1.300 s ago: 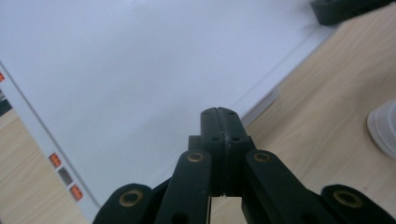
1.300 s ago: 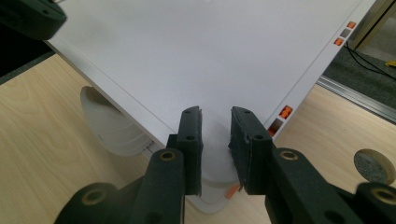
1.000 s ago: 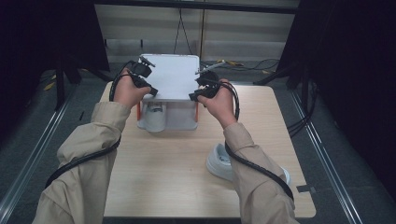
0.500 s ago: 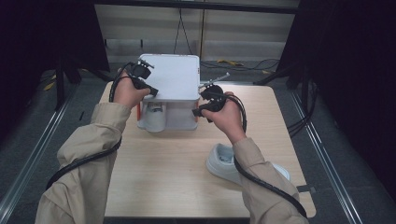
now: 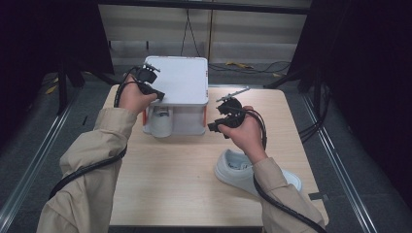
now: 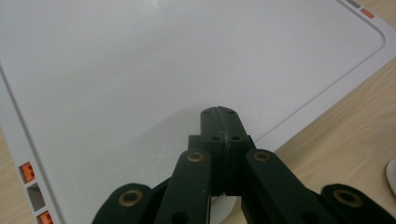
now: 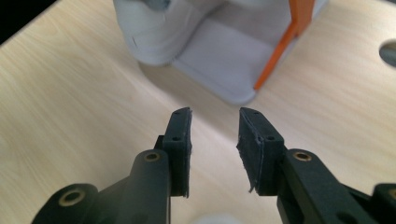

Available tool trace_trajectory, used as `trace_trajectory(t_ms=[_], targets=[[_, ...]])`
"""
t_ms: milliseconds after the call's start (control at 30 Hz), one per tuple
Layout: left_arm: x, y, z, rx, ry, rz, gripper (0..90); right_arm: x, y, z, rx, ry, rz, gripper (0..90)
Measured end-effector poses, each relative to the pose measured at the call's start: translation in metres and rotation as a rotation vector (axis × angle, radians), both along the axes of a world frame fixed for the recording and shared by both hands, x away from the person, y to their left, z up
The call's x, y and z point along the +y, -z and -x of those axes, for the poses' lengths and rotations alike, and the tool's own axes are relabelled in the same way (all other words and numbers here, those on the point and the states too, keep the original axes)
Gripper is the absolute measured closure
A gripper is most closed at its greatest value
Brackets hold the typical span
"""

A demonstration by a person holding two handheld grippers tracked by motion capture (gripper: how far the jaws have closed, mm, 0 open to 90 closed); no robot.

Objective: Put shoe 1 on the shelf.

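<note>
A white shoe box (image 5: 180,77) with a flat lid (image 6: 140,70) stands at the back of the table, its front open. Inside it sits a white shoe (image 5: 160,124), whose toe (image 7: 154,28) pokes out beside an orange edge strip (image 7: 285,42). A second white shoe (image 5: 243,170) lies on the table at the front right, partly under the right forearm. My left gripper (image 5: 151,89) is shut with nothing between its jaws, resting over the lid's left front part (image 6: 218,112). My right gripper (image 5: 219,125) hangs open just right of the box front, above the table (image 7: 214,125).
The light wooden table (image 5: 170,184) has bare surface in front of the box. Cables (image 5: 87,170) trail from both grippers along the sleeves. Dark curtains and stands ring the table. Orange tabs (image 6: 29,171) mark the lid's edge.
My right gripper has drawn away from the box's right front edge, moving right and toward the person. The left gripper has stayed on the lid.
</note>
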State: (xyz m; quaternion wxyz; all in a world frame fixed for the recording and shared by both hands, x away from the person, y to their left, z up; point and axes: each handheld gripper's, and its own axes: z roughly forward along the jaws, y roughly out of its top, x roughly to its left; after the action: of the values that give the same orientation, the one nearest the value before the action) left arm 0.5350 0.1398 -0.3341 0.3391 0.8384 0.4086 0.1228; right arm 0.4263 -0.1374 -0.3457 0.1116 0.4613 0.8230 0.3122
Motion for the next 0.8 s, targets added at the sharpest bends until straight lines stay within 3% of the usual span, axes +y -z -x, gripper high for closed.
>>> trace_trajectory(t_ms=[167,200,400,533,567,600,800], targets=[[0.0,0.001,0.001,-0.001,-0.012,0.007,90.0,0.0,0.005,0.012,-0.014,-0.001,0.055,61.6],[0.0,0.001,0.002,-0.004,-0.016,0.007,90.0,0.0,0.006,0.018,-0.012,0.022,0.052,62.1],[-0.002,0.001,0.003,-0.007,-0.024,-0.002,90.0,-0.002,0.006,0.031,0.024,0.022,0.051,65.5],[-0.001,0.001,0.003,0.001,-0.031,0.01,90.0,-0.004,0.008,0.037,0.07,0.046,0.051,65.9],[-0.001,0.001,0.003,0.004,-0.033,0.012,90.0,-0.005,0.009,0.038,0.126,0.073,0.048,66.2],[-0.001,0.001,0.003,0.008,-0.033,0.014,90.0,-0.005,0.01,0.039,0.147,0.075,0.053,66.8],[-0.003,0.0,0.003,0.013,-0.035,0.005,90.0,-0.007,0.017,0.044,0.194,0.105,0.064,66.4]])
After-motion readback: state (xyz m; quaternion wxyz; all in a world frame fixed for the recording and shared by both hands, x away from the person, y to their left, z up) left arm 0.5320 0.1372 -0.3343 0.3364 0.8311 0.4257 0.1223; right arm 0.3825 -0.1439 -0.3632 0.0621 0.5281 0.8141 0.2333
